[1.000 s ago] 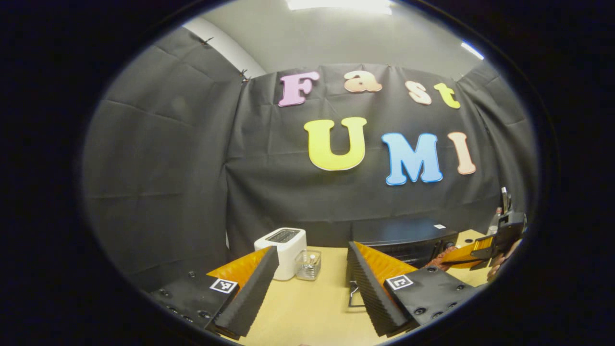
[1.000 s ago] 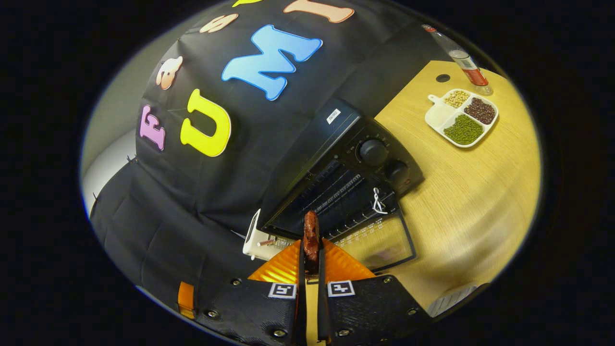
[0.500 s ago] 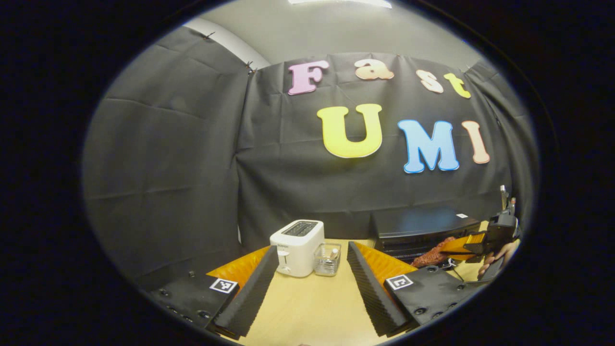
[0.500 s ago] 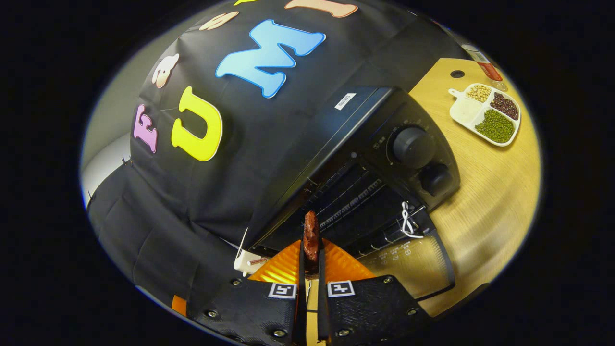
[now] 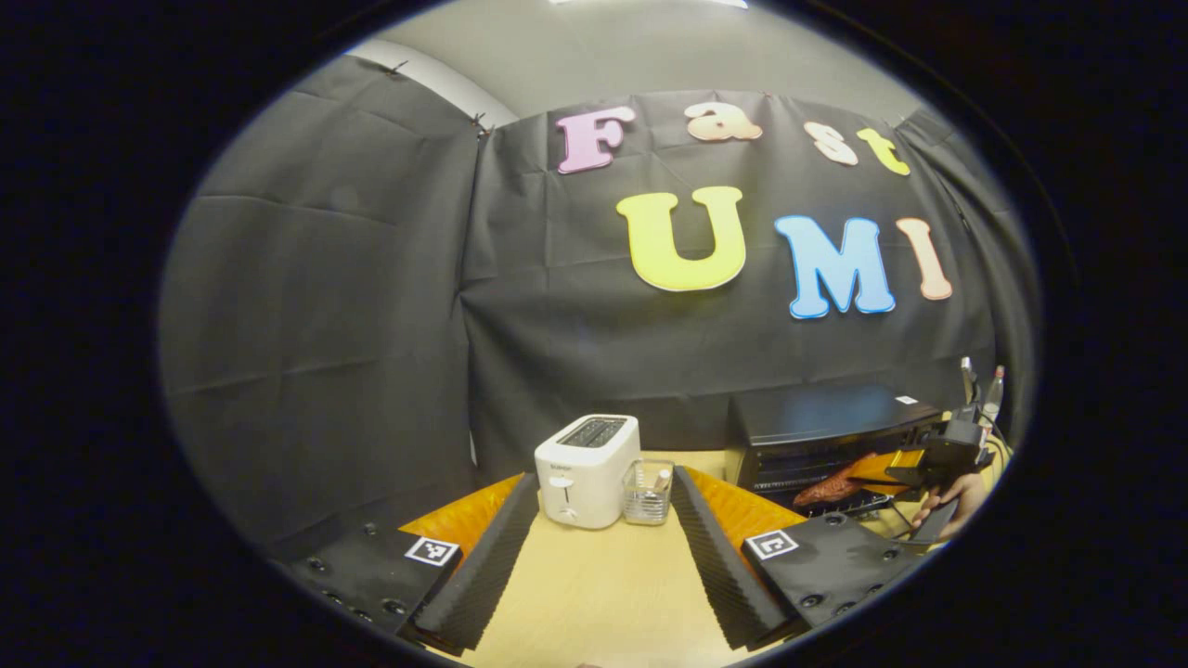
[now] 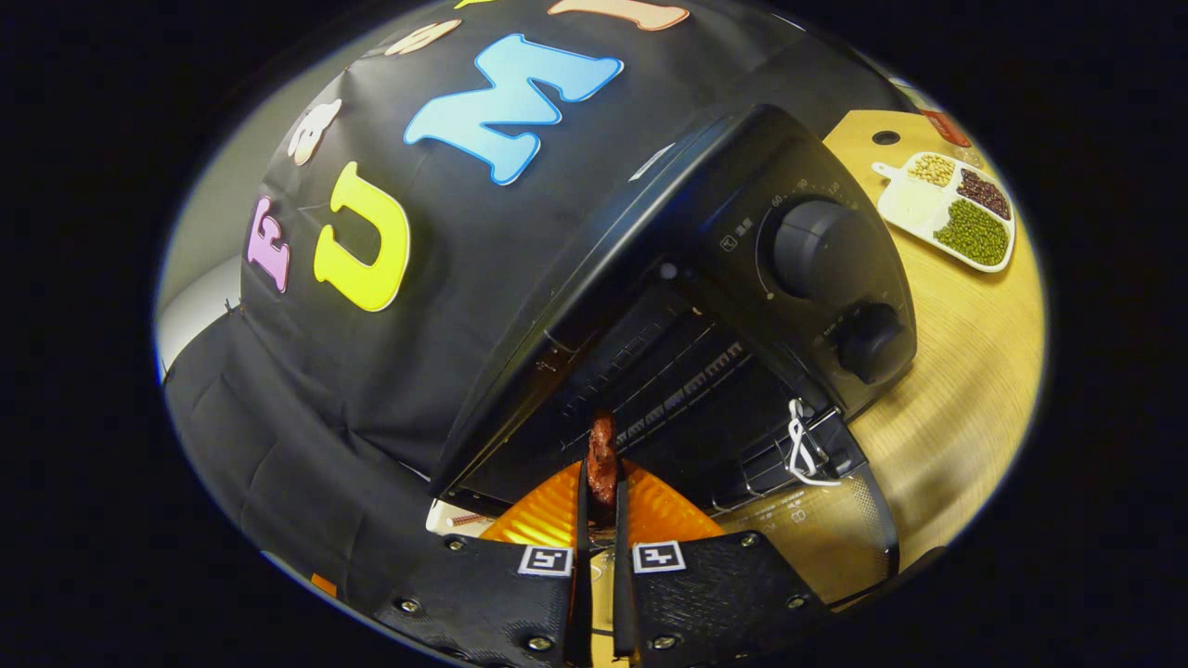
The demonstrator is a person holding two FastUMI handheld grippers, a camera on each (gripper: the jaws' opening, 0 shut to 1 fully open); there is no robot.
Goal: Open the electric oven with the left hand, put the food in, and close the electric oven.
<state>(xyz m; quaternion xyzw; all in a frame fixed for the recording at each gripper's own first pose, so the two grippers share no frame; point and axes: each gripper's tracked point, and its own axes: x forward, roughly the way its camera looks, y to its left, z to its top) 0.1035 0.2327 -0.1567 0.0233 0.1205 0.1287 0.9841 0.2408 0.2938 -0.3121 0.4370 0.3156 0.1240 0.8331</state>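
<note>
On the wooden table (image 6: 965, 371), I found the electric oven (image 6: 742, 278) open. My right gripper (image 6: 601, 492) clenched the meat strip (image 6: 603, 459) at its mouth; my left gripper (image 5: 594, 557) was released.

Blk cloth wall (image 5: 325, 306), wood table (image 5: 594, 594).

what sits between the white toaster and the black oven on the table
In the left gripper view, a small clear container stands right beside the toaster; past it, bare tabletop runs to the oven.
</note>
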